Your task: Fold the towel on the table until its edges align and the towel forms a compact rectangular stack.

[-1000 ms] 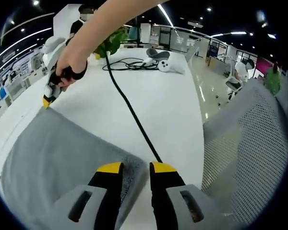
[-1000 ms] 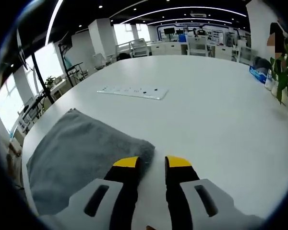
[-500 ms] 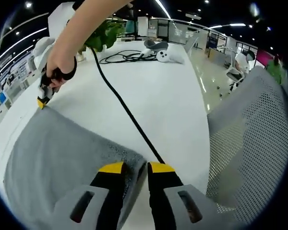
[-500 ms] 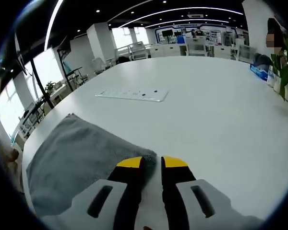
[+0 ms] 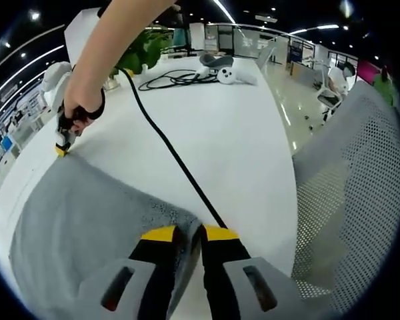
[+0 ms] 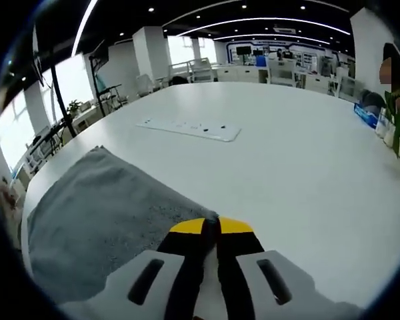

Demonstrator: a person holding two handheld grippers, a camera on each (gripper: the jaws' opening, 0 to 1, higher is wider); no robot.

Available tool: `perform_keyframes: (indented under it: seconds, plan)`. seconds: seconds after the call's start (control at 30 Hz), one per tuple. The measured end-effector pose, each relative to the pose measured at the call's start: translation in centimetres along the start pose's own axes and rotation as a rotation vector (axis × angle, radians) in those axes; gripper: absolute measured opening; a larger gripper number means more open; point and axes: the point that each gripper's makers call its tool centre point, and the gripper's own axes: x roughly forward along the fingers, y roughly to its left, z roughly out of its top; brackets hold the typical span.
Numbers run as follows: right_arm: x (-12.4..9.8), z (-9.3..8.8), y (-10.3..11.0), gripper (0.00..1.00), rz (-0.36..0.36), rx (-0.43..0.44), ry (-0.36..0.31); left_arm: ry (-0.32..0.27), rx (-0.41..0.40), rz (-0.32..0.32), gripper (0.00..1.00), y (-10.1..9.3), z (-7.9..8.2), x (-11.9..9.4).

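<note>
A grey towel (image 5: 87, 220) lies flat on the white table (image 5: 233, 140). My left gripper (image 5: 191, 232) has its yellow-tipped jaws pressed onto the towel's near corner, with only a thin strip of cloth between them. At the towel's far corner a hand (image 5: 80, 107) holds my right gripper (image 5: 61, 148), its tip down on the cloth. In the right gripper view the towel (image 6: 100, 207) spreads to the left, and the right gripper (image 6: 211, 225) is shut on its corner, tips touching.
A black cable (image 5: 167, 143) runs across the table to my left gripper. A mesh chair back (image 5: 347, 200) stands at the right edge. White devices (image 5: 227, 73) and a plant (image 5: 143, 53) sit at the back. A white power strip (image 6: 190, 128) lies beyond the towel.
Both pairs of jaws have drawn together on the towel's corners. The right pair went from a clear gap to touching. The left gap narrowed.
</note>
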Motion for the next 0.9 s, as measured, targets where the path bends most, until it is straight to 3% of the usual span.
perform_keyframes:
  seconds: [0.33,0.63,0.9]
  plan:
    - [-0.7,0.9,0.0,0.01,0.010,0.033,-0.010,-0.037,-0.037,0.009,0.05,0.5,0.4,-0.1]
    - [-1.5,2.8,0.1,0.01,0.013,0.051,-0.025,-0.151,-0.134,0.036,0.05,1.7,2.9,-2.5]
    - [-2.5,5.1,1.1,0.01,0.022,0.054,-0.051,-0.238,-0.185,0.100,0.05,3.2,4.3,-4.9]
